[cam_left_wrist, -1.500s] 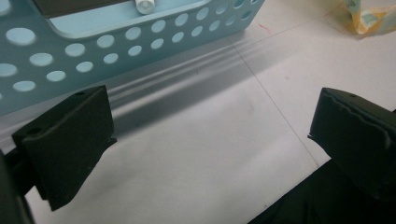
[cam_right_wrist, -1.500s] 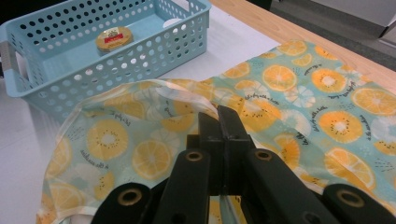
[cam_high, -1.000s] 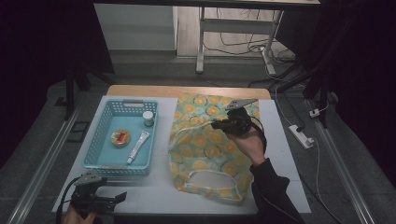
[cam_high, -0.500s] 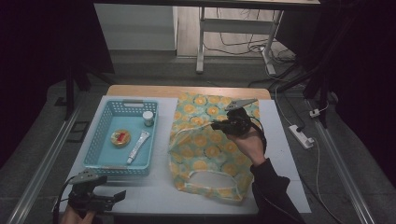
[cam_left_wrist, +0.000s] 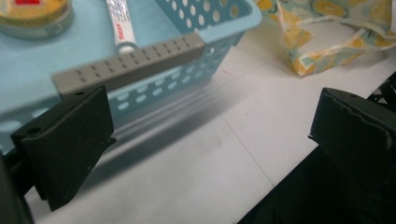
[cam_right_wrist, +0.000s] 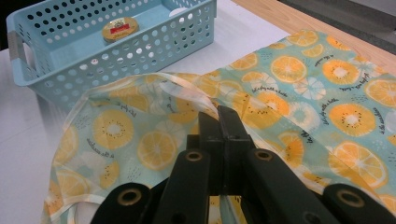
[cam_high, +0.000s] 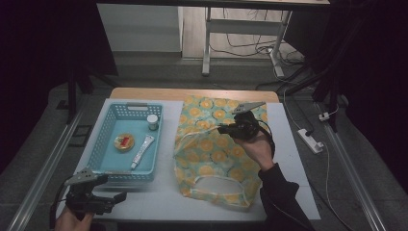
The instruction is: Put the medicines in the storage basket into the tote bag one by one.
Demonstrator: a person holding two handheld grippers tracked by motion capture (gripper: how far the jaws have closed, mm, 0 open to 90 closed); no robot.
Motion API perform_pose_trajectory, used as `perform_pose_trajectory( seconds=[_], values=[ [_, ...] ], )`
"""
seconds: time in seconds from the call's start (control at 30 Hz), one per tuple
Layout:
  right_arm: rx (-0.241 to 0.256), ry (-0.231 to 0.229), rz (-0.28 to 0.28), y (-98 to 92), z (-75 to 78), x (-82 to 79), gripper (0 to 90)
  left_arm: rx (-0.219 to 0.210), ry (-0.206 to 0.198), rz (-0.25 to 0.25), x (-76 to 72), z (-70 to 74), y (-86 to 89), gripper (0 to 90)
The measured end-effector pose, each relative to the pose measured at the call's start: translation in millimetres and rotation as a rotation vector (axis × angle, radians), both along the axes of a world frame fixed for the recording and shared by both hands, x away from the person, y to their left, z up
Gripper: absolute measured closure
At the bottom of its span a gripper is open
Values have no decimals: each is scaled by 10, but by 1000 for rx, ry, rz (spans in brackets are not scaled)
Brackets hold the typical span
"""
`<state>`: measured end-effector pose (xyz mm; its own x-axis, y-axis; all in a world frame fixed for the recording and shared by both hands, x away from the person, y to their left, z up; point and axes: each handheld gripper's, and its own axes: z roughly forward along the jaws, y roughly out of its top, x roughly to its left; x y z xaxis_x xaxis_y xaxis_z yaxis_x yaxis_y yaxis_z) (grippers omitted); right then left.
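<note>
— What are you seeing nearest to you?

— I'm holding the left gripper (cam_high: 108, 199) at the table's (cam_high: 159, 202) near-left corner, its jaws standing wide apart with nothing between them. In the left gripper view it's pointing at the grey handle (cam_left_wrist: 128, 65) of the blue basket (cam_high: 108, 166), just beyond.

— And inside the basket?

— A white tube (cam_high: 142, 150) is lying along the floor, a round yellow tin (cam_high: 124, 142) beside it, and a small white-capped jar (cam_high: 152, 122) is standing at the far end.

— The right side?

— I'm keeping the right gripper (cam_high: 225, 129) over the orange-slice print bag (cam_high: 211, 159), which is lying flat beside the basket. Its jaws are pressed together on a fold of the bag's fabric (cam_right_wrist: 208, 109) — lifting it slightly off the table.
</note>
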<state>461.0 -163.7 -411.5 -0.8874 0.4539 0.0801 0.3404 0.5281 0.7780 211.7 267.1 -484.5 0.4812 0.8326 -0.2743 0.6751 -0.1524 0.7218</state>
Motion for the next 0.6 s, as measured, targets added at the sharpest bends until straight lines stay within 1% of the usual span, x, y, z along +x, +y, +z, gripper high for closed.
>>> perform_pose_trajectory(
  seconds=[0.2,0.27,0.33,0.37,0.5,0.6],
  values=[
    [2,-3,2,-5,9,-2,896,15,-22,3,103,97,5,0],
    [3,-3,2,-9,14,-3,896,27,-26,9,150,115,0,0],
    [4,-4,2,-11,17,-3,896,26,-29,15,196,128,-3,0],
    [4,-3,2,-12,17,-3,896,24,-30,15,221,133,-6,0],
    [4,-3,4,-9,14,-2,896,49,-27,18,325,158,-11,0],
    [4,-5,5,-5,16,-5,896,54,-21,20,412,181,8,0]
  ],
)
